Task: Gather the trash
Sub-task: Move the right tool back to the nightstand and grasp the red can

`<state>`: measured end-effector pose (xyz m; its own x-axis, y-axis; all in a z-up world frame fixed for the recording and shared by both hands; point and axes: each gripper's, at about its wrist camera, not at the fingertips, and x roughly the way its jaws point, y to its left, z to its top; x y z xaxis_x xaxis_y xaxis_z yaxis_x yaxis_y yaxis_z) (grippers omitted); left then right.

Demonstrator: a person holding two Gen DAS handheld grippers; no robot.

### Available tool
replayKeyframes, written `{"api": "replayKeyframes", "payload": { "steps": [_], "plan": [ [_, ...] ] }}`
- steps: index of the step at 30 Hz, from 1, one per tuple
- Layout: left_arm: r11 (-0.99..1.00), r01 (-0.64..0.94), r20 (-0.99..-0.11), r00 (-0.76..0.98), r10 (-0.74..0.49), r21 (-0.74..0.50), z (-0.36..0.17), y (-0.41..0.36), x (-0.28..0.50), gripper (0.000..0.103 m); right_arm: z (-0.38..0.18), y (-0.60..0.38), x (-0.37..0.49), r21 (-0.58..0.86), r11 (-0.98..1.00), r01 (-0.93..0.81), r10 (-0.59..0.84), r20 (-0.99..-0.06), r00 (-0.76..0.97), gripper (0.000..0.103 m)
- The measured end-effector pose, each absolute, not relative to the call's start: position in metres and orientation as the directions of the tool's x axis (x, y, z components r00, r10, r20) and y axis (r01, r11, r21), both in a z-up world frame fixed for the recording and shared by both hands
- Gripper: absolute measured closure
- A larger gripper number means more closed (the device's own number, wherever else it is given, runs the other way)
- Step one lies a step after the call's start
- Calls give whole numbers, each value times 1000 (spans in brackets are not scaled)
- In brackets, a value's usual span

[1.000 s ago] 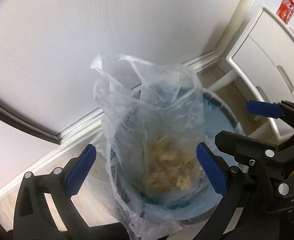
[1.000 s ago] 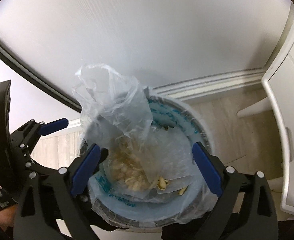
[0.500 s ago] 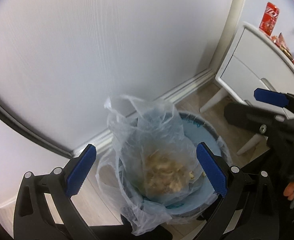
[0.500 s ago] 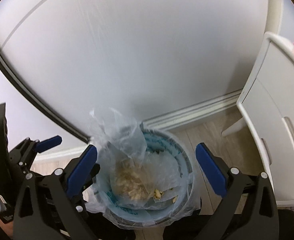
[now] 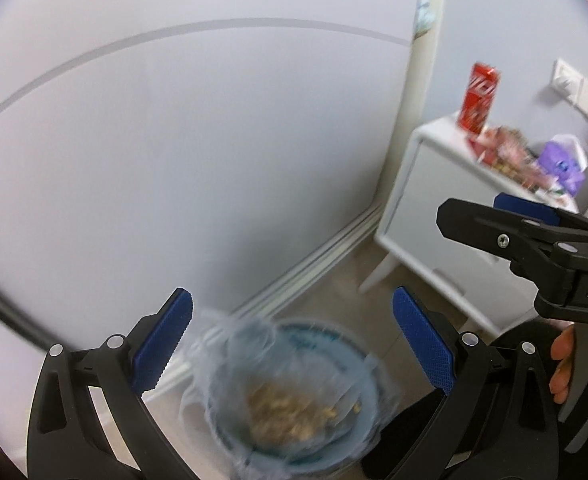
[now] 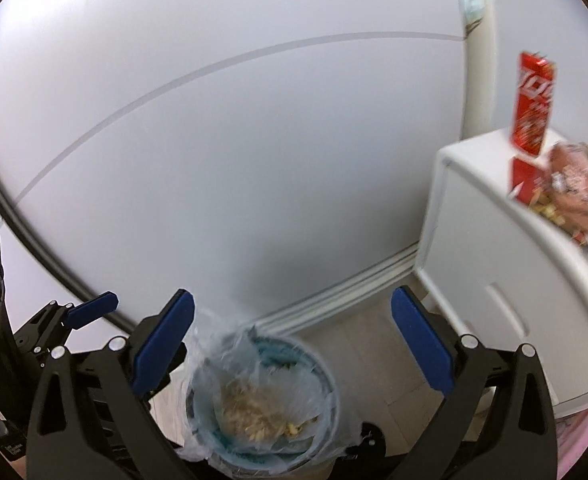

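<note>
A round trash bin lined with a light blue bag stands on the floor by the wall. Inside it lies a clear plastic bag with yellowish scraps. My left gripper is open and empty, well above the bin. My right gripper is open and empty above the bin too; it also shows at the right of the left wrist view. A red can and snack wrappers sit on a white cabinet.
The white cabinet stands on legs right of the bin. A pale wall with white skirting runs behind the bin. A purple packet lies on the cabinet top. Wood-look floor lies between bin and cabinet.
Both grippers have risen away from the bin, which looks smaller and lower in both views. The clear bag stays in the bin. The cabinet top with can and wrappers has come into view.
</note>
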<state>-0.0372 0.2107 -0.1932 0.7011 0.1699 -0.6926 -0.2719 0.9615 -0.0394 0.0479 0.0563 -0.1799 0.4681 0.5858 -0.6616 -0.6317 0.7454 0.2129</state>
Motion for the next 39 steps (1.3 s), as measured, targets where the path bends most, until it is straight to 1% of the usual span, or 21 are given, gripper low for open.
{"api": "replayKeyframes", "payload": {
  "steps": [3,9,14,20,24,30,34,39],
  "plan": [
    [974,-221,-666,734,132,-51,-171,194,-21,6,-161,32,58,215,769,-603,579,-634,513,7],
    [991,-127,-631,772,78,-32,-146,160,5,6,-130,-25,85,229,819,-525,544,-600,587,7],
    [999,-39,-608,794,11,-31,-126,127,26,6,-110,-70,96,206,860,-467,494,-567,659,7],
    [998,56,-584,810,-63,-31,-109,88,54,6,-94,-115,110,174,898,-405,429,-555,713,7],
    [993,118,-572,814,-106,-16,-99,63,76,6,-83,-134,123,157,910,-384,404,-541,738,7],
    [985,171,-564,812,-148,-12,-90,39,114,6,-74,-154,158,152,918,-367,388,-535,750,7],
    [979,202,-565,810,-156,19,-90,29,143,6,-76,-154,183,148,919,-366,386,-537,750,7],
    [970,237,-565,809,-163,59,-94,24,178,6,-76,-142,214,90,906,-413,394,-529,751,7]
  ]
}}
